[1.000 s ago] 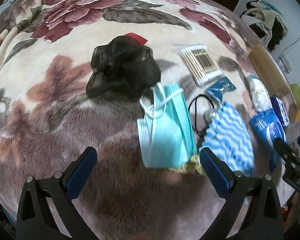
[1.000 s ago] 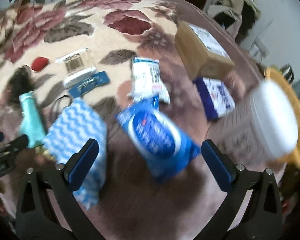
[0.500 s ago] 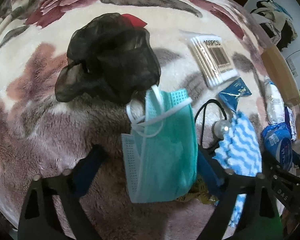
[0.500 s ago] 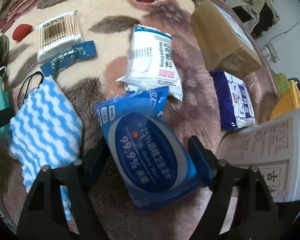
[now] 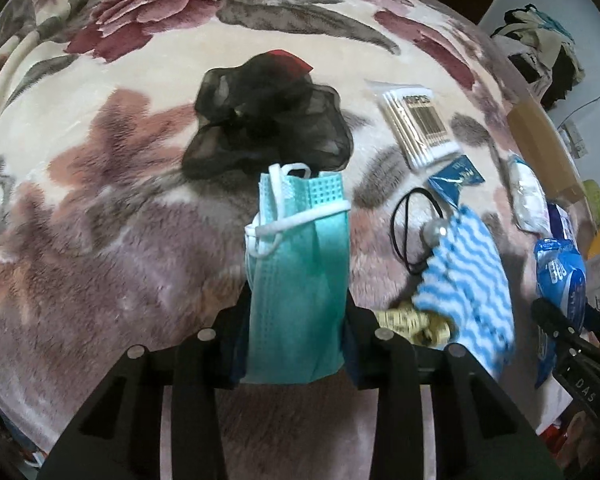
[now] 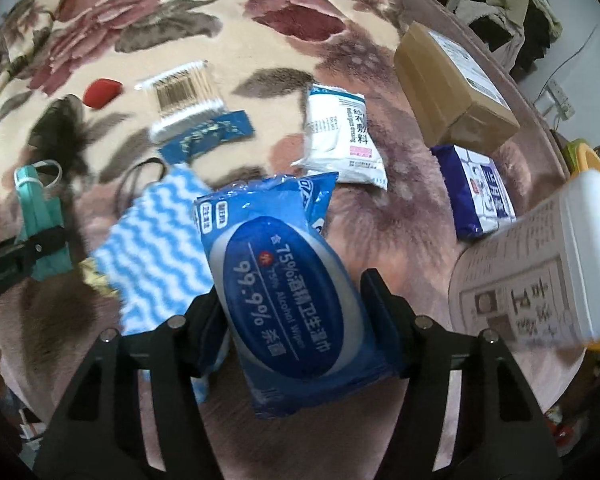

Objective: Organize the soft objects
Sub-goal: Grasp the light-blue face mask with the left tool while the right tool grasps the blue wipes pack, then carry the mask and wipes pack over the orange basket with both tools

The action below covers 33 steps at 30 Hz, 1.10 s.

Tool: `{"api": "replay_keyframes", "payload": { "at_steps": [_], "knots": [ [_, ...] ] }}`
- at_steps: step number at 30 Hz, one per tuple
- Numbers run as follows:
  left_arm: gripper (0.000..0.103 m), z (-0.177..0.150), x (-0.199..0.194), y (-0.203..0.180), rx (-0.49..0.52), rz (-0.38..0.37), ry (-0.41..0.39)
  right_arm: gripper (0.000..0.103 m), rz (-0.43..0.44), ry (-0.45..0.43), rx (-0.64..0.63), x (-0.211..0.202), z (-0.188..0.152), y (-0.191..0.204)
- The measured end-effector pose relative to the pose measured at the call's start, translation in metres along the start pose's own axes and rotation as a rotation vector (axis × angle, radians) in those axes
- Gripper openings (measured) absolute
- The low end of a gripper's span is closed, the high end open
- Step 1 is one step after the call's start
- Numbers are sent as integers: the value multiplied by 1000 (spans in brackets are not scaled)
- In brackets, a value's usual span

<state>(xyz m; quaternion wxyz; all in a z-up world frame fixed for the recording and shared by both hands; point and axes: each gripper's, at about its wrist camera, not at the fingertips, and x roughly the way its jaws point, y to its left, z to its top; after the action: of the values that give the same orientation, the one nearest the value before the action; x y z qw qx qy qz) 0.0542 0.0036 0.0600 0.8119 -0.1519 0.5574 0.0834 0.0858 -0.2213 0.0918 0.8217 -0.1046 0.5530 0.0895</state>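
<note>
A stack of teal face masks (image 5: 300, 272) lies on the flowered fleece blanket (image 5: 100, 200). My left gripper (image 5: 296, 340) is closing on it, and its fingers press both sides of the stack's near end. A blue pack of alcohol wipes (image 6: 284, 288) sits between the fingers of my right gripper (image 6: 296, 320), whose jaws are also closing and touch the pack on both sides. In the right wrist view the masks (image 6: 40, 216) show at far left. A blue-and-white wavy cloth (image 6: 156, 248) lies between the two items.
A black mesh puff (image 5: 268, 120) lies just beyond the masks. Nearby are cotton swabs (image 6: 184, 96), a blue sachet (image 6: 208, 136), a black hair tie (image 5: 416, 236), a white packet (image 6: 340, 136), a cardboard box (image 6: 452, 84), a dark-blue tissue pack (image 6: 476, 192) and a white container (image 6: 560, 272).
Both grippers went from wide open to closed in: the left onto the masks, the right onto the wipes pack. Both cameras dipped toward the blanket.
</note>
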Motion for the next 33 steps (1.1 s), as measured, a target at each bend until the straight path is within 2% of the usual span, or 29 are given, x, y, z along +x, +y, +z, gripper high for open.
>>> {"api": "replay_keyframes", "payload": {
  "at_steps": [7,21,33],
  "knots": [
    [38,-14,-23,-2,25,-14,-11,64,25,-20,32,-21,-13,2],
    [38,-25,-70,-26,91,-30,-75,64,11,-106,76,-69,-17,-18],
    [38,-25,-93,-69,165,-47,-117,64,0,-174,111,-102,-18,-42]
  ]
}}
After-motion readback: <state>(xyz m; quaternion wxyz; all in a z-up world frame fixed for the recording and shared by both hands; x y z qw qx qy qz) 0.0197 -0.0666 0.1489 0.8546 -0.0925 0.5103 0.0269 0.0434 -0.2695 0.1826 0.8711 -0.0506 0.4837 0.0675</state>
